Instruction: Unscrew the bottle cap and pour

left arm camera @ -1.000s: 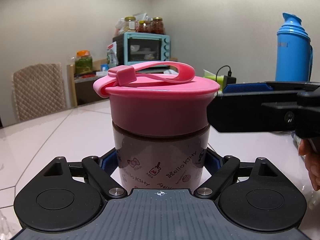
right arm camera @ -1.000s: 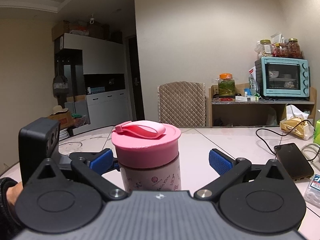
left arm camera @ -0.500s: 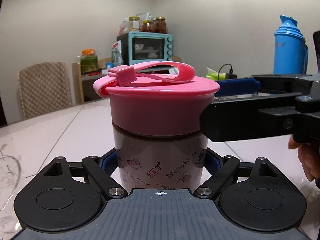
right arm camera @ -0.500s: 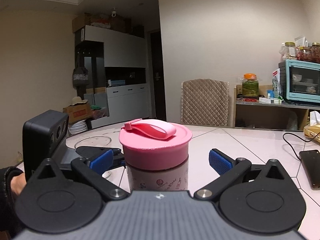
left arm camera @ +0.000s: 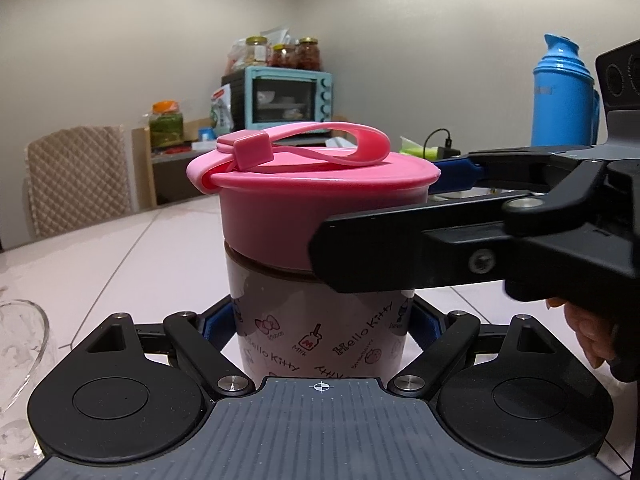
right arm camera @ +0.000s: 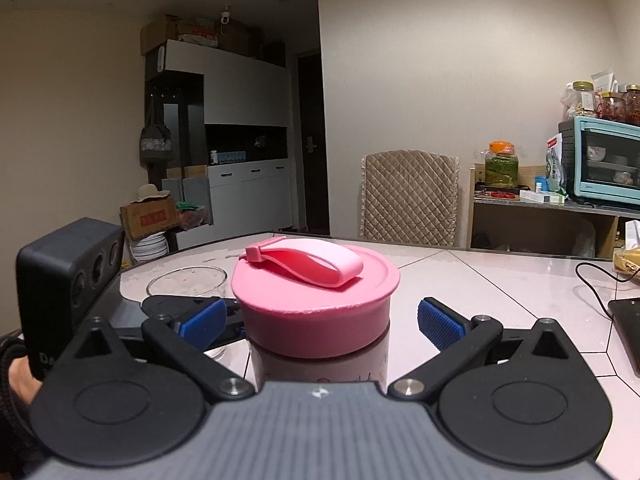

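**Inspector A:** Left wrist view: left hand-held gripper point(left arm camera: 320, 320) clamped on the upright bottle point(left arm camera: 320, 320), on the table point(left arm camera: 120, 260). Cap point(left arm camera: 308, 208) on.

**Inspector B:** Right wrist view: right hand-held gripper point(right arm camera: 320, 316) level, fingers spread either side of the cap point(right arm camera: 316, 312), not touching. Glass point(right arm camera: 186, 284) beyond-left.

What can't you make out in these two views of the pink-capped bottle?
- Bottle contents: opaque wall, cap on, both views.
- Bottle base: hidden by left tool body, left view.
- Glass lower half: behind the tool fingers, right view.
- Right tool contact with cap: unclear.
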A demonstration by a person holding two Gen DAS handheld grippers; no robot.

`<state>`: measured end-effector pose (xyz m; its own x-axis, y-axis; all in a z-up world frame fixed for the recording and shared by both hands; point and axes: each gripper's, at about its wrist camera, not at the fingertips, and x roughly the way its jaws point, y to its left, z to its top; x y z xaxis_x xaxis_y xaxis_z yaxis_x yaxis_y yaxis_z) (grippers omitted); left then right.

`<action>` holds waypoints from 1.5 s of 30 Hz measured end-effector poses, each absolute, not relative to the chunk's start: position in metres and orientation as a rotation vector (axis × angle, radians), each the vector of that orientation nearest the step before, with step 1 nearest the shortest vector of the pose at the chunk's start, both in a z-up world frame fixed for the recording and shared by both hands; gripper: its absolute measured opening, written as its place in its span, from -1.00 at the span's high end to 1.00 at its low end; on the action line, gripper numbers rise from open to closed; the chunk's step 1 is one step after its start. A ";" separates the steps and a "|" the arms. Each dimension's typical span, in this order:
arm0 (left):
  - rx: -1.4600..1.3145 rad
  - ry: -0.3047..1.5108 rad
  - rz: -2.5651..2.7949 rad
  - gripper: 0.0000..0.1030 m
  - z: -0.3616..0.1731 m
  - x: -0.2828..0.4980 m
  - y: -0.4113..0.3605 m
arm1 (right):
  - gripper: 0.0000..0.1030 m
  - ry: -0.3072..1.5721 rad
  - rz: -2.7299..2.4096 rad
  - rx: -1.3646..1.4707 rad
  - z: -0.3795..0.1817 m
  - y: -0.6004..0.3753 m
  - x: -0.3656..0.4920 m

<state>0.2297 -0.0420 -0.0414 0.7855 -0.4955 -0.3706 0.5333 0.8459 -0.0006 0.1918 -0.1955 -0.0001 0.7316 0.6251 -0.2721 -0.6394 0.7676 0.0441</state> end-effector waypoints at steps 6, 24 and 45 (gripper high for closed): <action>0.102 0.372 -0.558 -0.75 -0.041 0.230 -0.041 | -1.00 0.271 0.689 -0.054 0.001 -0.190 0.193; 0.120 0.386 -0.585 -0.75 -0.040 0.233 -0.039 | -0.66 0.288 0.695 -0.075 0.002 -0.184 0.202; 0.118 0.375 -0.612 -0.75 -0.042 0.233 -0.035 | -0.65 0.283 1.030 -0.170 0.010 -0.214 0.240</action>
